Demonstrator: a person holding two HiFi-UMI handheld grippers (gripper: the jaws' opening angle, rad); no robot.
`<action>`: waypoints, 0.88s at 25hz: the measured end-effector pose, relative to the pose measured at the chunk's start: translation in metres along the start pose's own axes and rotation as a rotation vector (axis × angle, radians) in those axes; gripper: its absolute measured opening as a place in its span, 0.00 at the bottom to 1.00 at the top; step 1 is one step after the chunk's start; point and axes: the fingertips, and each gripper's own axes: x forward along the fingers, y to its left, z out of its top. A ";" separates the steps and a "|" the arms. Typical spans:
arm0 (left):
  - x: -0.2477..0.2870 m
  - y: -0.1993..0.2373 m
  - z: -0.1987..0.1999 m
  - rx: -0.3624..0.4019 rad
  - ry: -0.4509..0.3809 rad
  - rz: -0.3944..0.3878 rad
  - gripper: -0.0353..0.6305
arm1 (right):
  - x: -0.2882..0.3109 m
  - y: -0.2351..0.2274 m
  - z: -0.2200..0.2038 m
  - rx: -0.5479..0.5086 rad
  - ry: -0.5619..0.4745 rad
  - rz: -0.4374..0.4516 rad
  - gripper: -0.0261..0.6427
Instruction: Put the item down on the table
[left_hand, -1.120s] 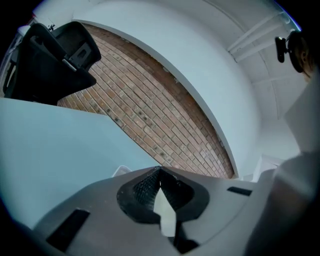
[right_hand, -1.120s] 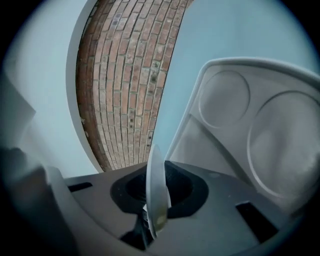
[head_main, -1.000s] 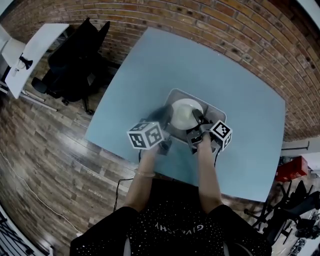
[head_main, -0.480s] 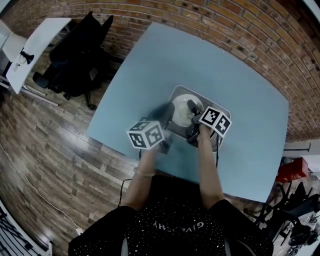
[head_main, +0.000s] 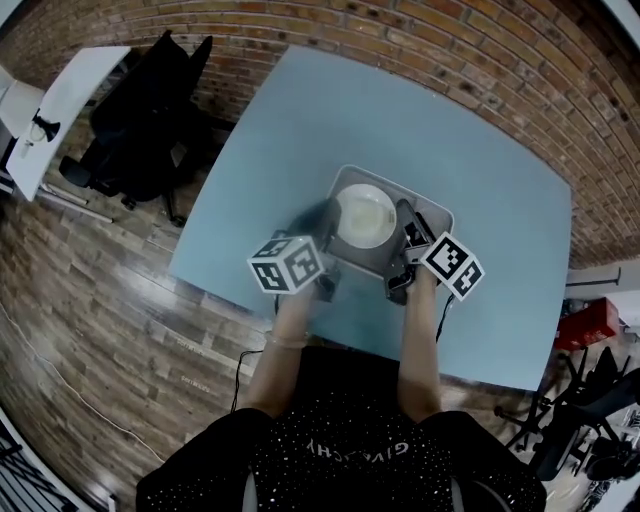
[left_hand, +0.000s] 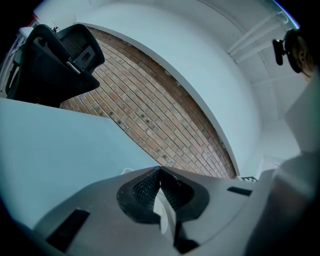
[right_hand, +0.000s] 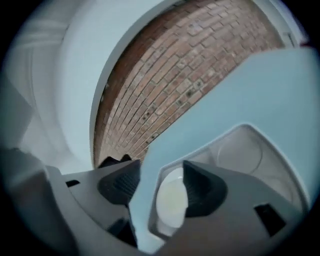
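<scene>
The item, a shallow grey rectangular tray (head_main: 432, 212), apparently plastic, carries a round white bowl (head_main: 365, 215). It lies flat on the pale blue table (head_main: 300, 120), a little near of the table's centre. Judge the placing as done and the release as half complete.

Right gripper (right_hand: 161, 175): the jaws have just been opening and now stand wide. The tray's near right rim, with the bowl behind it, shows in the gap between them. Neither pad presses on it.

Left gripper (left_hand: 160, 175): the jaws are drawn narrow, and the pads meet at the tip over a thin pale sliver. Read this as a grip on the tray's near left rim, though the sliver is too small to identify with certainty.

Hazards from this state:

1. If you raise or pull back the left gripper before opening it, the tray will tip or slide toward the near edge. The loose bowl can then skid across it.
2. If you withdraw the right gripper with any sideways drift, a pad can catch the rim it straddles. That would swing the tray about the left grip.
3. If you press down on the rim while opening the left jaws, the far side can lift and jolt the bowl.

Open the left jaws fully first, then draw both grippers straight back.
</scene>
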 end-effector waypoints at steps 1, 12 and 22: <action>0.001 -0.001 0.000 0.002 0.002 -0.002 0.07 | -0.005 0.002 -0.003 0.151 0.005 0.067 0.32; 0.010 -0.018 -0.014 0.024 0.047 -0.025 0.07 | -0.026 0.006 0.003 0.663 -0.058 0.347 0.06; 0.007 -0.011 -0.016 0.060 0.067 -0.009 0.07 | -0.015 -0.002 -0.014 0.393 0.029 0.214 0.06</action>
